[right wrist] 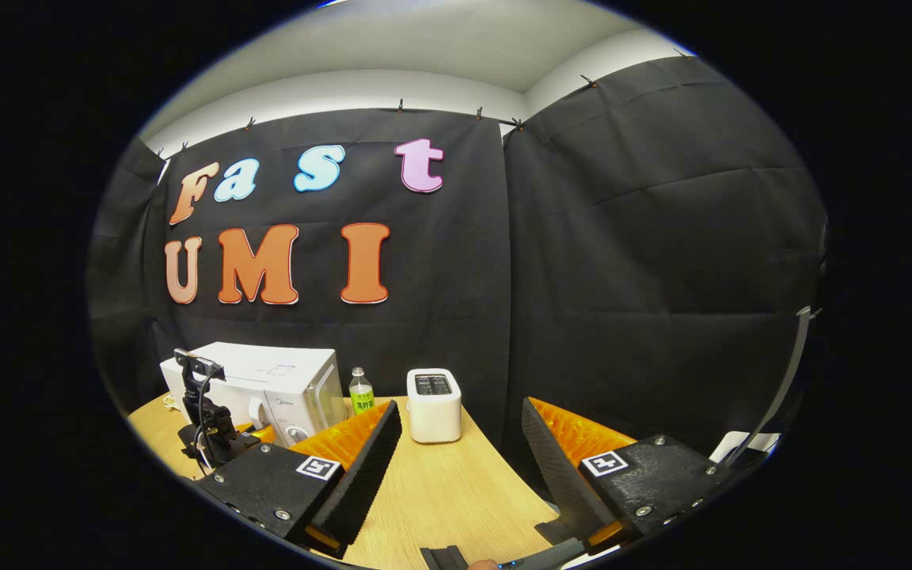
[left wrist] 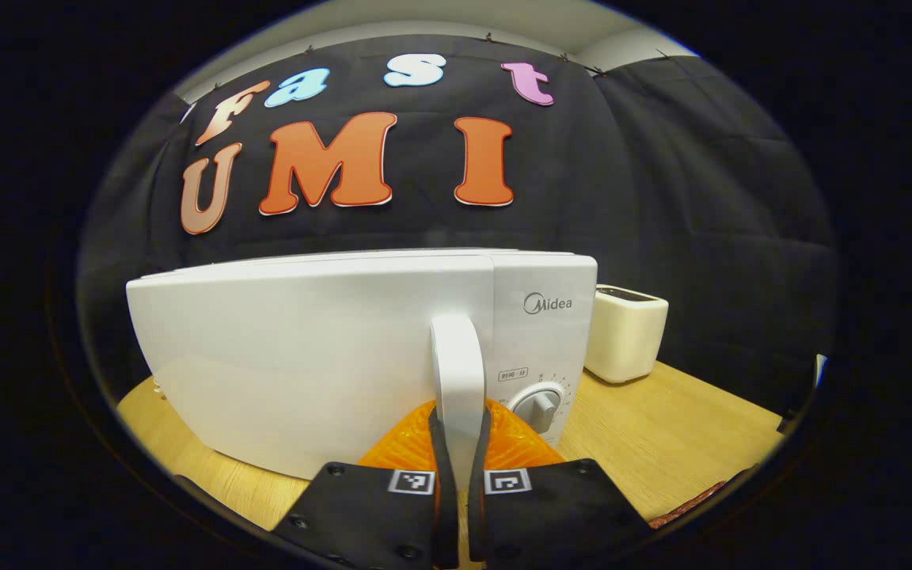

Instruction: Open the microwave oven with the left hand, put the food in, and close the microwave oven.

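— Microwave oven [left wrist: 313, 348]: where is it?
— Dead ahead of the left gripper [left wrist: 460, 475], whose fingers pinch its door handle [left wrist: 458, 372] (door looks closed).
— The right gripper [right wrist: 456, 467]?
— Fingers spread wide above the worktop [right wrist: 440, 491], toaster [right wrist: 434, 405] beyond.

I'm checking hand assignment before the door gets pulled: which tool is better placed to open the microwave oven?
Left. The left tool already has both fingers closed on the microwave oven's door handle. The right tool hangs open over the table, well away from the oven.
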A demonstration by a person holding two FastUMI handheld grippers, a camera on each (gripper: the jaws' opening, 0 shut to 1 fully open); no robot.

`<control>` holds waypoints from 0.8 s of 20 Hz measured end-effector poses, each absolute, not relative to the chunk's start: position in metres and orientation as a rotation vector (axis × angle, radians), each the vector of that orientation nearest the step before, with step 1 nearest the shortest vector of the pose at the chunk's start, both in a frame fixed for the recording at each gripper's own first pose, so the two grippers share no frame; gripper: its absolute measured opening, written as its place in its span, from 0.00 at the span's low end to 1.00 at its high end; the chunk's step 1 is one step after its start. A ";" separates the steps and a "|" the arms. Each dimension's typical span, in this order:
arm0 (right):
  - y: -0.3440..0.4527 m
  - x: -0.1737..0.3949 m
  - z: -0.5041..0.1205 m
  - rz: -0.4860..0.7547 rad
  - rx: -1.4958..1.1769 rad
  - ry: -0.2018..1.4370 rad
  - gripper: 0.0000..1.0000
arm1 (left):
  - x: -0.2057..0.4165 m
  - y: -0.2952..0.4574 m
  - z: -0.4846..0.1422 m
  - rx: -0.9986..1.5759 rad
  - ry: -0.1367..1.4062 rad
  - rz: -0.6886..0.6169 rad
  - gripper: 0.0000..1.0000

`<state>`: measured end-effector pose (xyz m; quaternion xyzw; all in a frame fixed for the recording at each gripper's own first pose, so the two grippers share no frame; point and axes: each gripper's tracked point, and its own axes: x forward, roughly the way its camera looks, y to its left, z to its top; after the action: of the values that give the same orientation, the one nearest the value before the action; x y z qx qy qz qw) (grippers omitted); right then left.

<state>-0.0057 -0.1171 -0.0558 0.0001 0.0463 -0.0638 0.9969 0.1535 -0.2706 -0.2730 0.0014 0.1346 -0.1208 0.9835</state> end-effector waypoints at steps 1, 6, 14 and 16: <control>-0.116 -0.009 -0.056 -0.125 -0.003 0.091 0.95 | 0.154 -0.272 -0.275 -0.003 0.272 -0.253 0.08; -0.112 -0.015 -0.056 -0.117 -0.022 0.086 0.95 | 0.102 -0.262 -0.268 -0.011 0.253 -0.328 0.08; -0.070 -0.024 -0.056 -0.037 0.000 0.092 0.95 | 0.013 -0.214 -0.257 -0.043 0.279 -0.485 0.11; -0.059 -0.025 -0.056 -0.019 0.008 0.097 0.95 | -0.002 -0.200 -0.254 -0.055 0.279 -0.521 0.08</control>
<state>-0.0254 -0.0592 -0.0559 0.0040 0.0483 -0.0092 0.9988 -0.0022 -0.1999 -0.2542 -0.0269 0.1377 -0.2566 0.9563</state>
